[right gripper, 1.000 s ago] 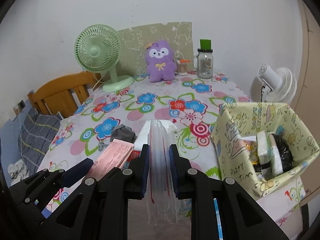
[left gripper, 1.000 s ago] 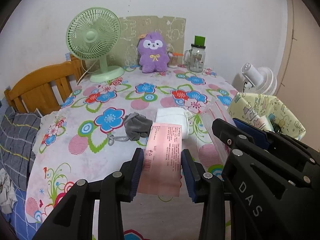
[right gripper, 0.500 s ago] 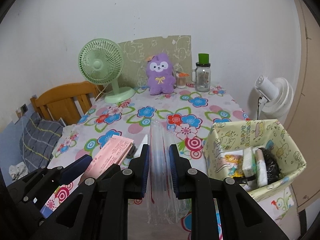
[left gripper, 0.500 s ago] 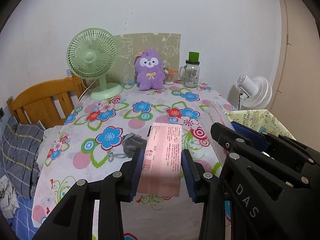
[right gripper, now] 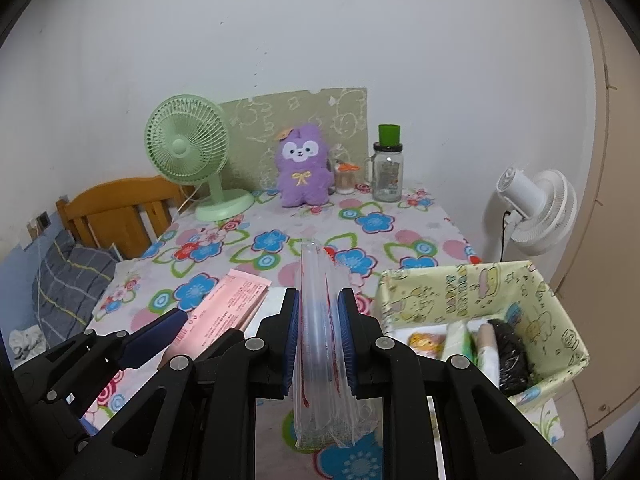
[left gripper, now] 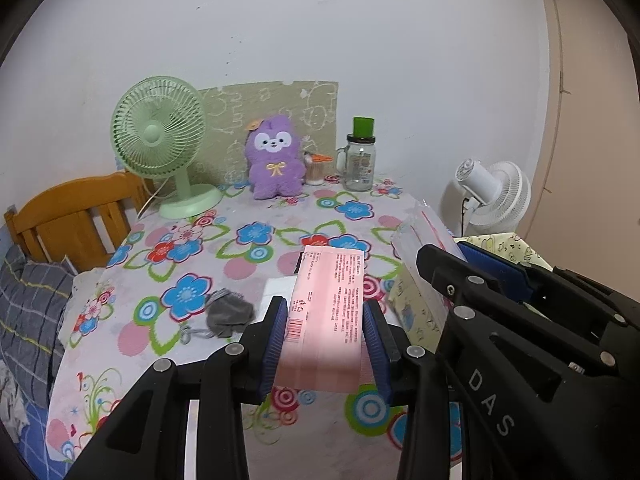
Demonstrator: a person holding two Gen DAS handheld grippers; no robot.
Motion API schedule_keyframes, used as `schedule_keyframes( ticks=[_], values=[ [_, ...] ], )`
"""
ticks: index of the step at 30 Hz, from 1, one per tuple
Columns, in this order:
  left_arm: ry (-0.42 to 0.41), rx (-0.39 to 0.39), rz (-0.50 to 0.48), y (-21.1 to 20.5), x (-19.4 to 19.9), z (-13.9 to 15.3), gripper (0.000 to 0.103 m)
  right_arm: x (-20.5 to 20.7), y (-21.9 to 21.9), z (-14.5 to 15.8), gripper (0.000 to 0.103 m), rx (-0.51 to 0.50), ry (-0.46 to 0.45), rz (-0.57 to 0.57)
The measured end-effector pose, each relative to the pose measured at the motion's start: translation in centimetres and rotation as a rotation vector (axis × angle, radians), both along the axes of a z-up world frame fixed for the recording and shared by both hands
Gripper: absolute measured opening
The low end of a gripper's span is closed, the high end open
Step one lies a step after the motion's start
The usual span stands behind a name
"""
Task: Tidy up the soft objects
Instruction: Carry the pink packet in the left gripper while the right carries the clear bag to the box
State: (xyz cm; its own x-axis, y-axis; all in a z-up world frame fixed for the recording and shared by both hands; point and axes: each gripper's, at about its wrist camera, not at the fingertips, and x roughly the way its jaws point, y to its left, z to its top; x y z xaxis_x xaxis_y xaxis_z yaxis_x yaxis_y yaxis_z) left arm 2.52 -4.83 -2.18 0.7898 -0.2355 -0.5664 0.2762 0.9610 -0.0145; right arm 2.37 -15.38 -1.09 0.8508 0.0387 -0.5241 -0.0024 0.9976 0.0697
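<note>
Carrying, left hand-held gripper (left gripper: 325,342) clamped on a pink packet (left gripper: 326,316), right hand-held gripper (right gripper: 319,342) clamped on a clear plastic pack (right gripper: 320,320); next, lowering both into the yellow fabric bin (right gripper: 560,308) at lower right.

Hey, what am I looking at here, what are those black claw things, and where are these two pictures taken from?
Those black claws are hand-held grippers; a person holds one in each hand. Each carries a camera looking along its fingers, so you get a left view and a right view. The left gripper is shut on a pink packet. The right gripper is shut on a clear plastic bag. On the flowered tablecloth sit a green fan, a purple plush toy, a jar and a grey cloth. A yellow basket holds more items.
</note>
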Motion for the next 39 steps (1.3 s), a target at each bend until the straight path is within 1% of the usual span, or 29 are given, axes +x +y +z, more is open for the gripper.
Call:
schedule_keyframes(
  ticks=[18, 29, 39],
  values=[
    [-0.005, 0.012, -0.107, -6.9, 0.8, 0.0, 0.039, 0.0, -6.8, -0.3, 0.023, 0.019, -0.016, -0.107],
    [-0.003, 0.007, -0.163, -10.3, 1.1, -0.2, 0.04, -0.1, -10.0, -0.4, 0.023, 0.02, -0.015, -0.154],
    [0.043, 0.013, -0.212, -13.1, 2.3, -1.6, 0.04, 0.5, -12.9, -1.8, 0.023, 0.039, 0.015, -0.202]
  ],
)
